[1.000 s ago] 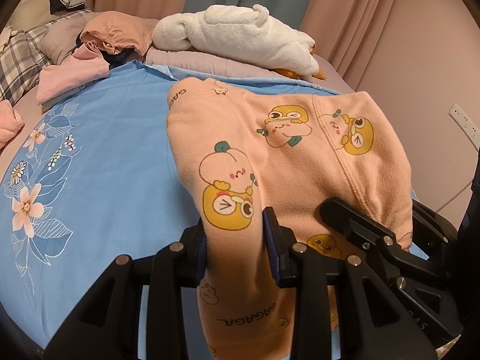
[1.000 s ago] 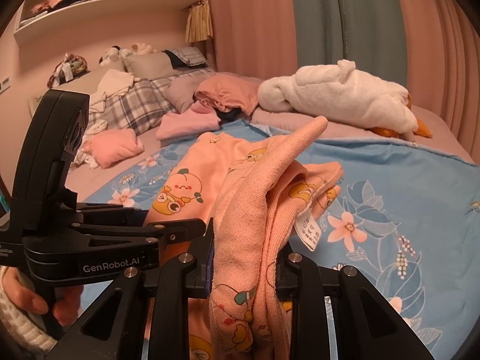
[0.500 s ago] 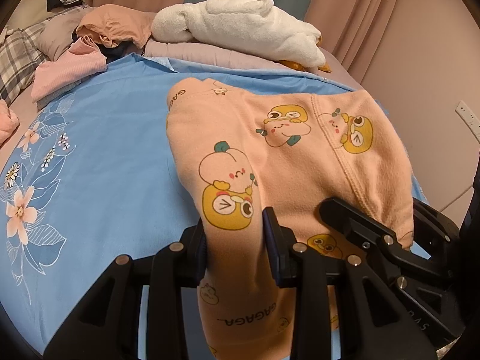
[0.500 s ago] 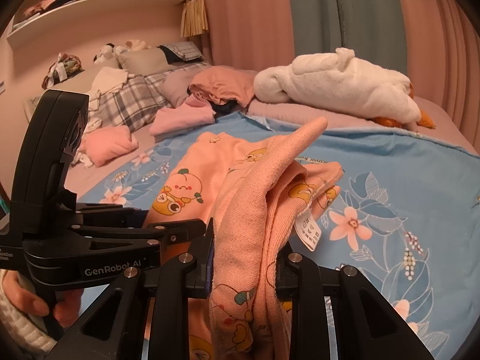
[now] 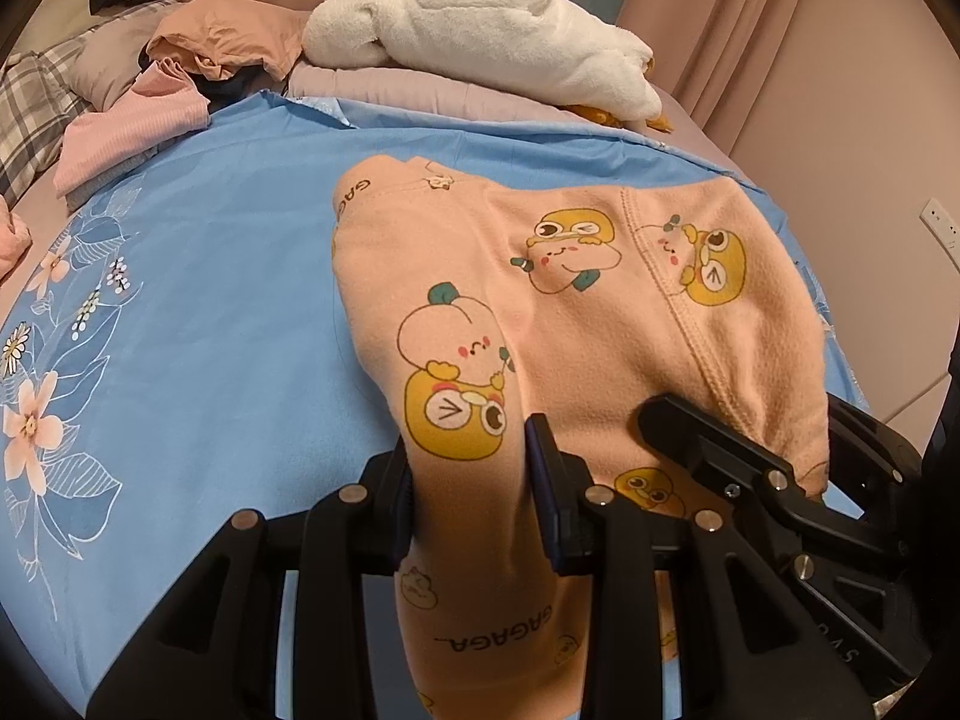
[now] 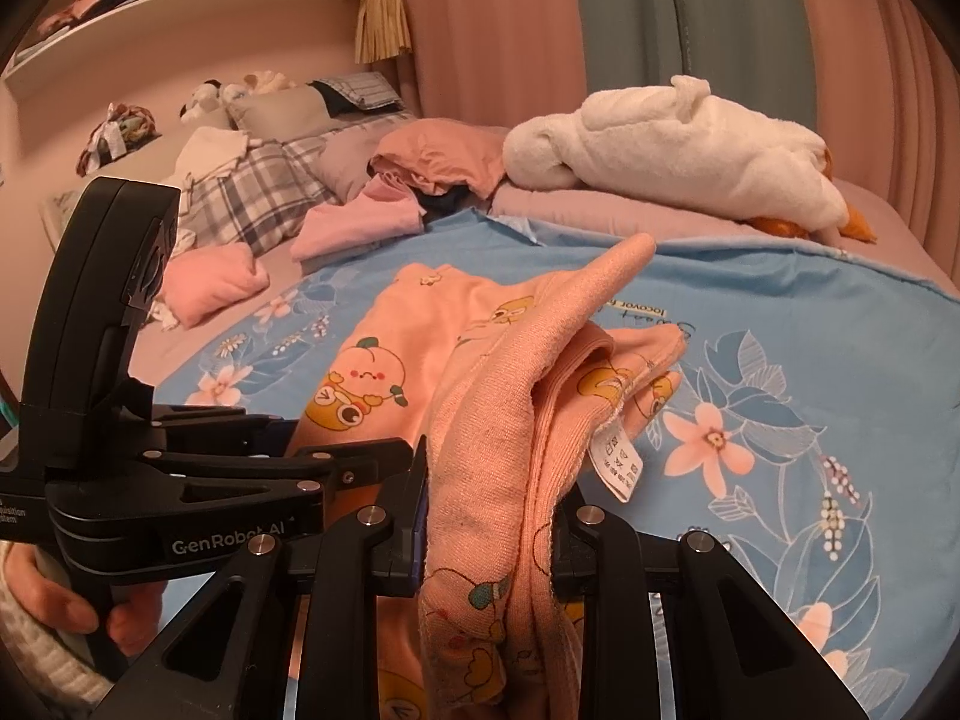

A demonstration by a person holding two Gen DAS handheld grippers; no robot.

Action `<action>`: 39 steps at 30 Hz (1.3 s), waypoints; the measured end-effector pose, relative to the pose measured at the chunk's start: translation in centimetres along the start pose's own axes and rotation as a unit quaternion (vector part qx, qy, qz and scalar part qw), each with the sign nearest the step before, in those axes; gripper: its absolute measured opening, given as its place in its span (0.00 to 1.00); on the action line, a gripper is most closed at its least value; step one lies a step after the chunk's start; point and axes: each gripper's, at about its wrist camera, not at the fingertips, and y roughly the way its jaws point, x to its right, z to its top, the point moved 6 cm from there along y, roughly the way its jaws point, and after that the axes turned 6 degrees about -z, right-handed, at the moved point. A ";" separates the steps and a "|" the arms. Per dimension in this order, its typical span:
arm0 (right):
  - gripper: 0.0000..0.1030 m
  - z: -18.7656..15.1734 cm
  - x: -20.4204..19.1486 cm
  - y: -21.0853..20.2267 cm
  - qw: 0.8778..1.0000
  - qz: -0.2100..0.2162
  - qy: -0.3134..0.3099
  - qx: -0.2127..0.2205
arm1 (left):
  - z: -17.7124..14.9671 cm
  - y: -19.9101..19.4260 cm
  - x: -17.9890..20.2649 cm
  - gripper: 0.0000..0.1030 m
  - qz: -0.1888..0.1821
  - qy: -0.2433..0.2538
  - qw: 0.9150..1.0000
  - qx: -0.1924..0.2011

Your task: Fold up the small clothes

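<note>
A small peach garment [image 5: 576, 312] printed with yellow cartoon figures lies partly on the blue flowered sheet [image 5: 198, 312] and partly lifted. My left gripper [image 5: 471, 474] is shut on one bunched edge of it. My right gripper [image 6: 489, 504] is shut on another bunched edge, where the fabric stands up in a ridge and a white care label [image 6: 618, 468] hangs out. In the right wrist view the left gripper [image 6: 336, 456] sits just to the left, held by a hand [image 6: 66, 606]. In the left wrist view the right gripper [image 5: 774, 486] shows at the lower right.
A white plush duck [image 5: 480, 42] lies at the far side of the bed. Pink and peach clothes [image 5: 144, 120] and a plaid pillow [image 6: 252, 198] are piled at the far left. A wall shelf [image 6: 180, 6] hangs above. A wall with a socket [image 5: 939, 222] stands close on the right.
Both grippers, still clamped on the garment, have sunk a little toward the bed and edged forward; the far clothes and the duck sit slightly higher in the views. The garment keeps its shape.
</note>
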 end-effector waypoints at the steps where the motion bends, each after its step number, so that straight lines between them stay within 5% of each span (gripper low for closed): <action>1: 0.27 0.0 0.0 0.1 1.000 0.000 0.001 -0.001 | 0.0 0.1 0.0 0.32 0.000 0.000 1.000 -0.001; 39: 0.27 -0.8 0.7 3.6 0.999 0.002 0.013 -0.034 | 0.0 3.7 -1.2 0.32 0.010 -0.009 0.999 -0.033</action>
